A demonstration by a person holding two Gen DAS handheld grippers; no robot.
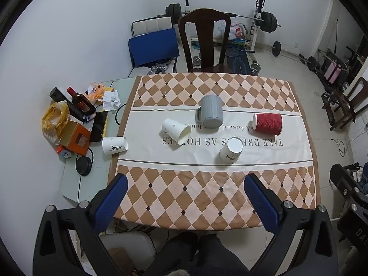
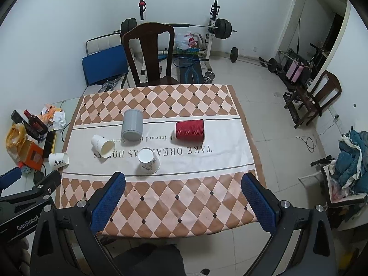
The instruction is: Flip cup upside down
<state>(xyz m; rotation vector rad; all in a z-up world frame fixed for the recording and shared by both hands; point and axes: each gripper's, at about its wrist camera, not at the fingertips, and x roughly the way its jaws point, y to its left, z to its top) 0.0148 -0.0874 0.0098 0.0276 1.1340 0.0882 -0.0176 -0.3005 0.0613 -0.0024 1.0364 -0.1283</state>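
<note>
Several cups sit on the checked tablecloth (image 1: pixel 184 191). A grey mug (image 1: pixel 211 111) (image 2: pixel 132 125) stands upside down at mid table. A red ribbed paper cup (image 1: pixel 268 124) (image 2: pixel 190 130) lies on its side to the right. A white paper cup (image 1: pixel 231 150) (image 2: pixel 148 160) stands upside down in front. Another white cup (image 1: pixel 176 131) (image 2: pixel 102 145) lies on its side, mouth toward me. A third white cup (image 1: pixel 114 145) (image 2: pixel 58 159) lies at the cloth's left edge. My left gripper (image 1: pixel 185 194) and right gripper (image 2: pixel 184 192) are open, empty, above the near table edge.
Clutter sits on the glass side table at left: a dark bottle (image 1: pixel 80 102), an orange box (image 1: pixel 77 140), a yellow bag (image 1: pixel 54 119), tissues (image 1: pixel 111 100). A wooden chair (image 1: pixel 204 41) stands behind the table. Weights and a bench rack (image 1: pixel 260 23) line the back wall.
</note>
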